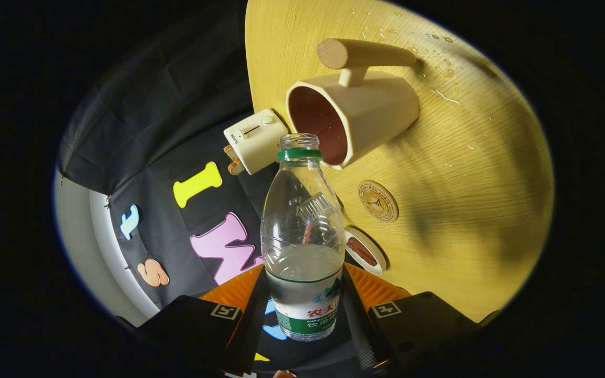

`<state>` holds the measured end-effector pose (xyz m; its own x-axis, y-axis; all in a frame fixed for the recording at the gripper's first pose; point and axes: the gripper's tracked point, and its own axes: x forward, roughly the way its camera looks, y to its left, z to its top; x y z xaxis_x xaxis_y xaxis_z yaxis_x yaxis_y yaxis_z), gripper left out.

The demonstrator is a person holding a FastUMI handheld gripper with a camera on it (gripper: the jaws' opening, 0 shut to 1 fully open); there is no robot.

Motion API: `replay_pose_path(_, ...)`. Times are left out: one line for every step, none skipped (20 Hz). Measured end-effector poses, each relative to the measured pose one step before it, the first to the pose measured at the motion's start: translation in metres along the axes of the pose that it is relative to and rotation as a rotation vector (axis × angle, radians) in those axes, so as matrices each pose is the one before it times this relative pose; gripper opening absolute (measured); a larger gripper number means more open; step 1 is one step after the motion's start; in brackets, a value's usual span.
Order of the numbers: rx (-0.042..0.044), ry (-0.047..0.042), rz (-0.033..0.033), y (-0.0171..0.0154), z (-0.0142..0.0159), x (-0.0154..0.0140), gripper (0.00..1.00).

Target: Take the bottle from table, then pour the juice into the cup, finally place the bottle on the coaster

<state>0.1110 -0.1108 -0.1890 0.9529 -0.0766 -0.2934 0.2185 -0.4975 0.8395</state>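
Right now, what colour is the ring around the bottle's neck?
Green, seen clearest in the gripper view: the ring sits just under the bottle's open mouth.

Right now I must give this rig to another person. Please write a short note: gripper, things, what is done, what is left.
Gripper: shut on the bottle, cap off, tilted with its open mouth just before the cup.
Bottle: clear liquid fills the lower part.
Cup: on the wooden table, beyond the bottle; whether liquid is inside, I cannot tell.
Coaster: on the table, beside the bottle, below the cup, bare.
Done: bottle taken.
Left: pour or finish pouring, then set the bottle on the coaster.
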Motion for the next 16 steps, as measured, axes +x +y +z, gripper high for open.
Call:
replay_pose_path(0.00982, 0.00085, 0.00092, 0.00148, -0.00112, 0.00046, 0.75)
replay_pose_path(0.01066, 0.00162, -0.00078, 0.00112, -0.00214, -0.00045, 0.75)
replay_pose_path(0.01108, -0.00043, 0.00023, 0.00101, -0.00175, 0.00037, 0.75)
replay_pose_path(0.01268, -0.00275, 0.00147, 0.00146, -0.00088, -0.00035, 0.75)
replay_pose_path(0.01557, -0.00474, 0.00582, 0.0032, -0.00026, -0.00012, 0.75)
replay_pose_path(0.01376, -0.00631, 0.0069, 0.00263, 0.00007, 0.00037, 0.75)
replay_pose_path(0.01108, -0.00614, 0.00423, 0.00231, -0.00125, 0.00063, 0.75)
replay_pose_path(0.01019, -0.00559, 0.00389, 0.002, -0.00024, 0.00022, 0.75)
replay_pose_path(0.01009, -0.00499, 0.004, 0.00232, -0.0006, -0.00055, 0.75)
replay_pose_path(0.00661, -0.00374, 0.00311, 0.00215, -0.00068, -0.00005, 0.75)
replay_pose_path(0.00151, -0.00355, 0.00255, 0.0019, -0.0008, 0.00017, 0.75)
replay_pose_path(-0.00065, -0.00312, 0.00123, 0.00084, -0.0001, -0.00039, 0.75)
replay_pose_path(0.00048, -0.00268, 0.00253, 0.00058, 0.00092, 0.00034, 0.75)
replay_pose_path(0.00031, -0.00289, 0.00179, 0.00019, 0.00066, -0.00026, 0.75)
replay_pose_path(-0.00297, -0.00359, -0.00002, 0.00041, 0.00018, 0.00166, 0.75)
replay_pose_path(-0.00533, -0.0037, 0.00236, -0.00009, 0.00127, 0.00112, 0.75)
